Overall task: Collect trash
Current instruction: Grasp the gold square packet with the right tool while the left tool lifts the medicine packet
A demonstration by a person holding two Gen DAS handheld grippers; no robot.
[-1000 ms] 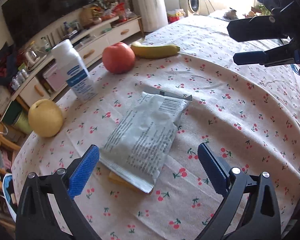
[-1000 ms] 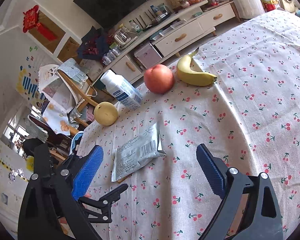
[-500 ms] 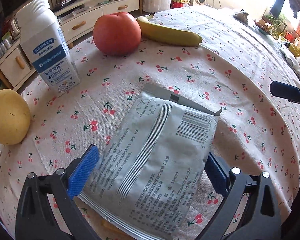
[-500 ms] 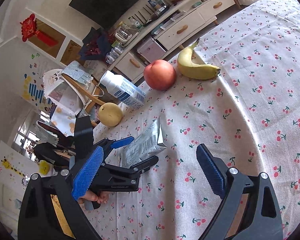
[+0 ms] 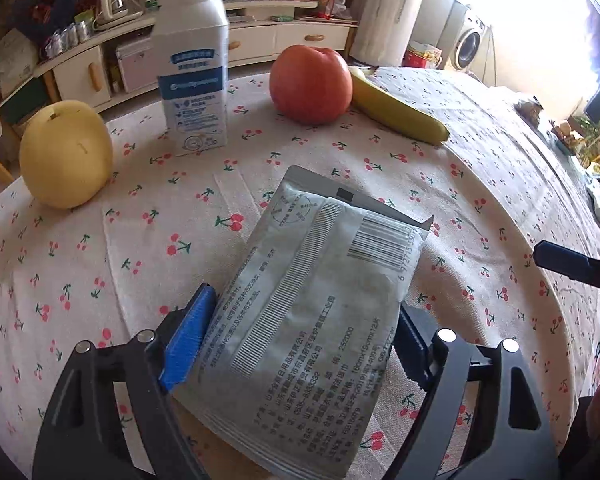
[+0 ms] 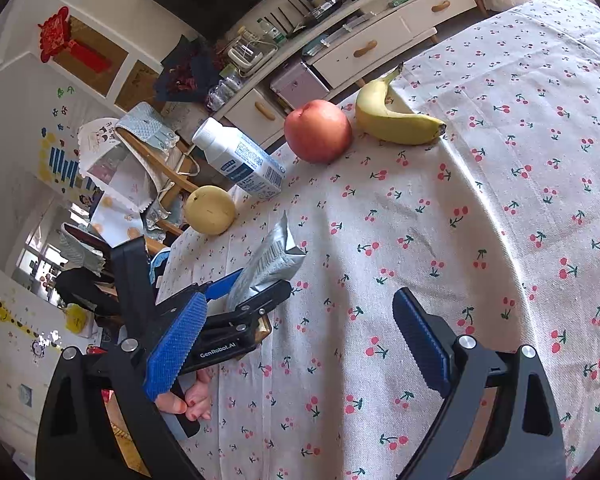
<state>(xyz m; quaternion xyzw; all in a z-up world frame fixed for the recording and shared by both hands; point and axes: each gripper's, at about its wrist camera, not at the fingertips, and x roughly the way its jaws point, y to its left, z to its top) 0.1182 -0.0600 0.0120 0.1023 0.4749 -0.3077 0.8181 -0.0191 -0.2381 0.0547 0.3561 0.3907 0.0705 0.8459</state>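
Clamped in the left hand-held gripper (image 5: 304, 308): a flat silver-grey foil packet (image 5: 312, 312), blue pads (image 5: 188, 340) pressing on its two long edges, jaws having just been closing on it. Long axis of the packet running from 6 o'clock toward 1 o'clock in the left wrist view, barcode end pointing away from the hand-held gripper, near end low over the bench (image 5: 140, 240) with its cream cloth printed with red cherries. Seen from the right wrist, at 9 o'clock: same packet (image 6: 268, 264) tilted, far end raised off the cloth and aimed toward 12 o'clock, near end between the fingers of the left hand-held gripper (image 6: 260, 282). Cannot tell whether anything is inside the packet.

Right hand-held gripper (image 6: 300, 300) open wide, only cloth between its pads.

Standing upright beyond the packet at 11 o'clock in the left wrist view: a white square-sided bottle with a blue label and a white screw cap (image 5: 192, 72), cap on, contents hidden. At 12 o'clock a round red apple (image 5: 310, 84), touching or just beside a yellow banana (image 5: 400, 116) at 1 o'clock. At 10 o'clock a round yellow pear (image 5: 66, 152).

Printed on the packet: a barcode, a round stamp, lines of Chinese text, the figure "252000". Bottle label too small to read. On the left hand-held gripper, in white: "GenRobot.AI" (image 6: 220, 350).
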